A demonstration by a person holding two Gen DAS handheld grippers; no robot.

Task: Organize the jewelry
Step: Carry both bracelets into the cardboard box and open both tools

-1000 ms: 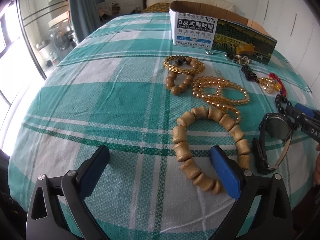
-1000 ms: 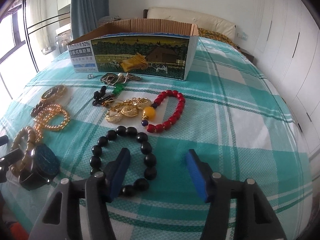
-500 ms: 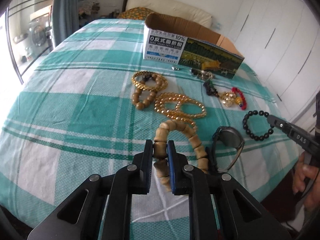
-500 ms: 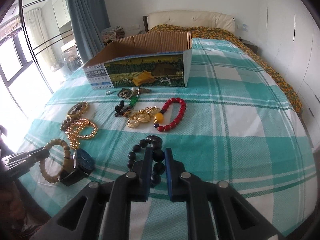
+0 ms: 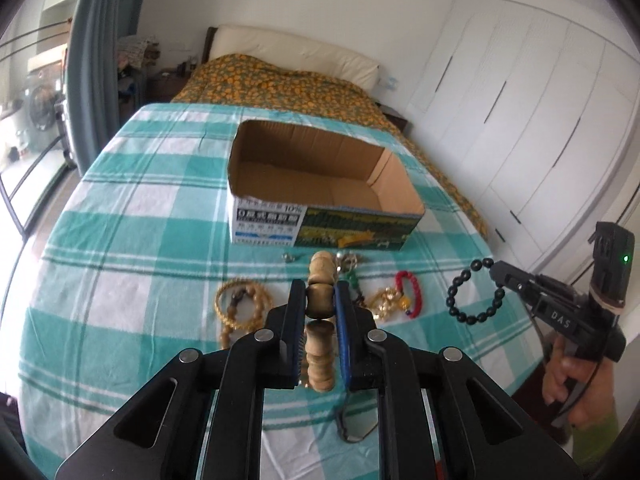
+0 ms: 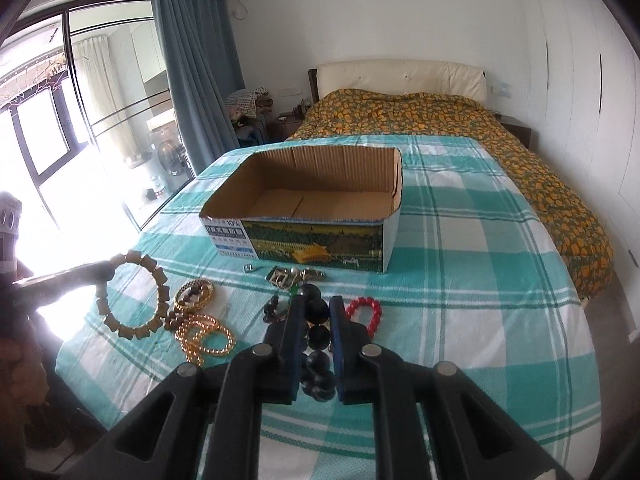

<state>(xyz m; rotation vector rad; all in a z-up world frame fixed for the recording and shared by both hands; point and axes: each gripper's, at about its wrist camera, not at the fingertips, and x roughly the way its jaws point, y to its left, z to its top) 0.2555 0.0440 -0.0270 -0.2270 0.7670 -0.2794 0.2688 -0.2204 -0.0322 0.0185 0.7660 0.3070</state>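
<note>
Both bracelets have risen off the teal checked bedspread [image 6: 460, 216] since half a second ago. Beyond it lie an orange-flowered bed [image 6: 440, 116] and white wardrobe doors [image 5: 520, 92]. Left hand-held gripper [image 5: 321, 304] is clamped on the wooden bead bracelet [image 5: 320, 300], right hand-held gripper [image 6: 316, 316] on the black bead bracelet [image 6: 318, 336]. Ahead of both stands the open cardboard box [image 6: 312, 244]. Remaining jewelry sits below, partly hidden by the fingers.

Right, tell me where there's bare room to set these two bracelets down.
The cardboard box looks empty inside. The checked cloth is bare right of the red bead bracelet, and left of the gold chain bracelet. The strip before the box is crowded, with amber bead loops too.
</note>
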